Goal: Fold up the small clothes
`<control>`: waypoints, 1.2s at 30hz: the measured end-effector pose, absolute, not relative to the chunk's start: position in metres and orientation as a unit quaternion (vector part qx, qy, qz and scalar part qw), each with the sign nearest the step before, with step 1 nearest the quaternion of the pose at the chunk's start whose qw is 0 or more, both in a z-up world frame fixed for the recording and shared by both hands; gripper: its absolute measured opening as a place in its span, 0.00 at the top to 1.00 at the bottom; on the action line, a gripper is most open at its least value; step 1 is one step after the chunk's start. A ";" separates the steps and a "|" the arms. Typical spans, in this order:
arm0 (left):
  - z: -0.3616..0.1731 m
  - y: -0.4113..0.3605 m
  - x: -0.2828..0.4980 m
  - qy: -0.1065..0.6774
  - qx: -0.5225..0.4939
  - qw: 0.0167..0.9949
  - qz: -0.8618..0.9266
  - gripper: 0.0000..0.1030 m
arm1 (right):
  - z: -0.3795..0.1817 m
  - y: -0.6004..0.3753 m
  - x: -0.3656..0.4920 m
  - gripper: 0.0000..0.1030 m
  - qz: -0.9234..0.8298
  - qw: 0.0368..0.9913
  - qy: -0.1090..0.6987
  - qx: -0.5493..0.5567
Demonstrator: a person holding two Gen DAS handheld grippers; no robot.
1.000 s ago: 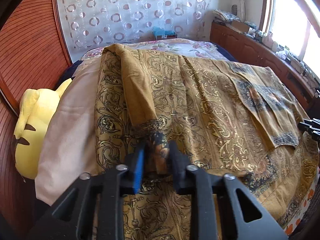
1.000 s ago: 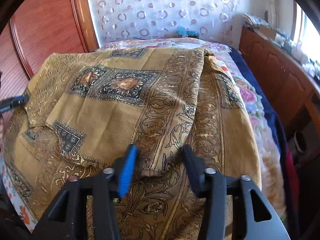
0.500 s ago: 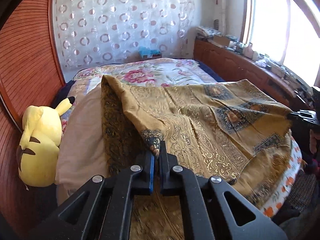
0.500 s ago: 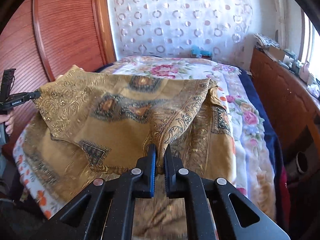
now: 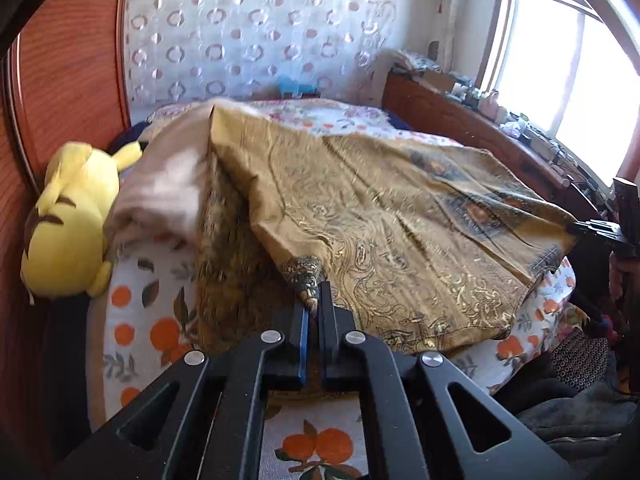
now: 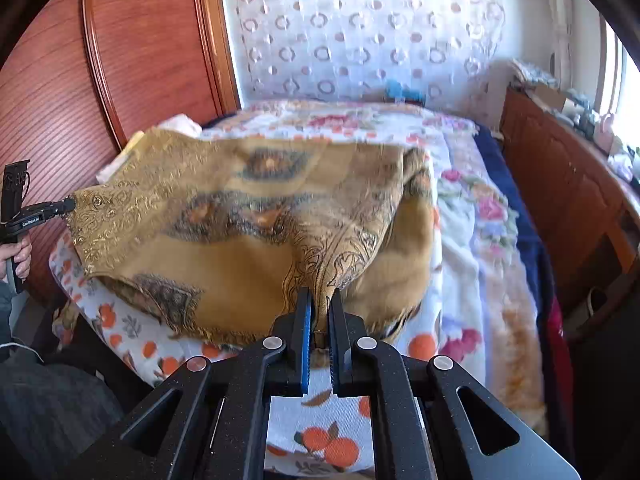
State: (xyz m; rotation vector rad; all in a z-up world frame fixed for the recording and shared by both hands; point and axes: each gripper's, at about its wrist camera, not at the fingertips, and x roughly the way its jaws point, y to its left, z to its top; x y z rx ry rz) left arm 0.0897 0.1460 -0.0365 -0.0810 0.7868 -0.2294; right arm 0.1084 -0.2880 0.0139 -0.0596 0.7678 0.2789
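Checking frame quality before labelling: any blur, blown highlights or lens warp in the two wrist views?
Left wrist view: window blown out white, beige blanket motion-smeared, yellow plush fairly sharp, fisheye bends the wooden wardrobe. Right wrist view: gold patterned cloth smeared mid-span, right gripper crisp, glare at the right edge, dark vignette in the corners.

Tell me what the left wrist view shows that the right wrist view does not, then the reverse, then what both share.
Left wrist only: a yellow plush toy beside the bed, a beige cloth and a bright window.

Right wrist only: the person's hand holding the left gripper, and a navy blanket edge.

Both: the mustard patterned garment, held between the shut jaws of each gripper, the right gripper included, over an orange-print sheet, with the dotted curtain behind.
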 end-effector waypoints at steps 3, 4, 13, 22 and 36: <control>-0.045 0.145 0.092 0.392 -0.043 0.913 -0.102 0.96 | 0.009 -0.286 0.115 0.93 0.133 0.915 0.379 -0.018; -0.046 0.144 0.092 0.393 -0.041 0.913 -0.099 0.96 | 0.008 -0.286 0.116 0.93 0.133 0.915 0.380 -0.017; -0.047 0.138 0.082 0.393 -0.026 0.915 -0.084 0.95 | 0.020 -0.271 0.107 0.89 0.113 0.927 0.355 -0.051; -0.040 0.142 0.076 0.384 -0.015 0.921 -0.070 0.60 | 0.034 -0.245 0.088 0.89 0.087 0.941 0.315 -0.082; -0.067 0.156 0.087 0.411 -0.031 0.910 -0.043 0.20 | 0.018 -0.203 0.089 0.46 0.155 0.940 0.298 -0.065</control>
